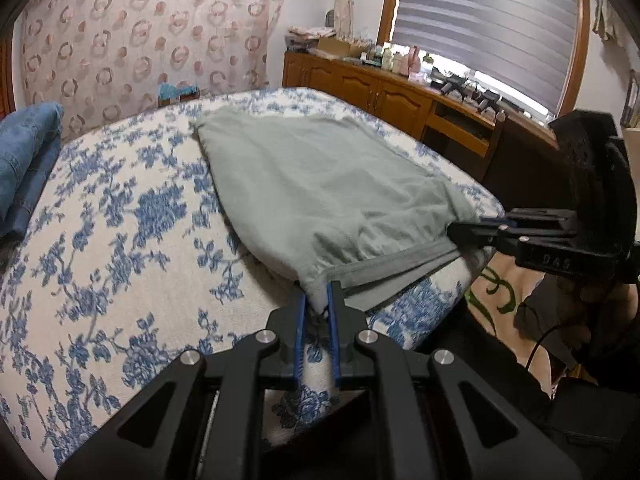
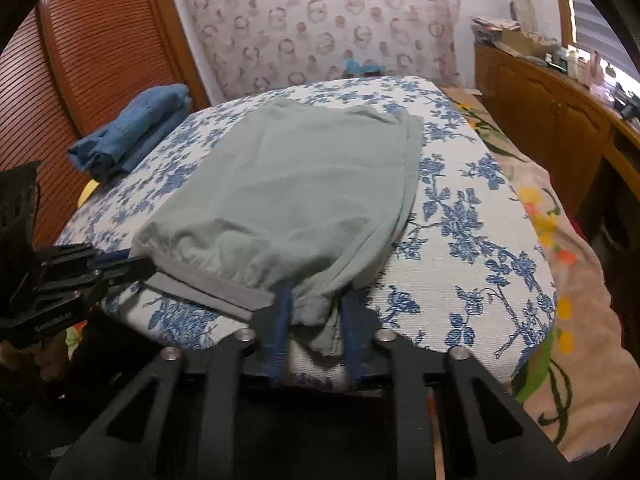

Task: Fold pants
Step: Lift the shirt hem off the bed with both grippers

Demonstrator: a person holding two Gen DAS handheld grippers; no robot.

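Your left gripper is pinching one corner of the pants at the waistband; your right gripper has the other corner between its fingers, though how tightly they press is unclear in its own view. The pants lie flat on the bed, waistband at the near edge, legs running away from you. The cloth looks light, soft and limp, so it will likely sag between the grips; hold at the corners and keep the band taut. The floral cover looks textured. Beyond lie folded jeans, a curtain and a wooden cabinet.
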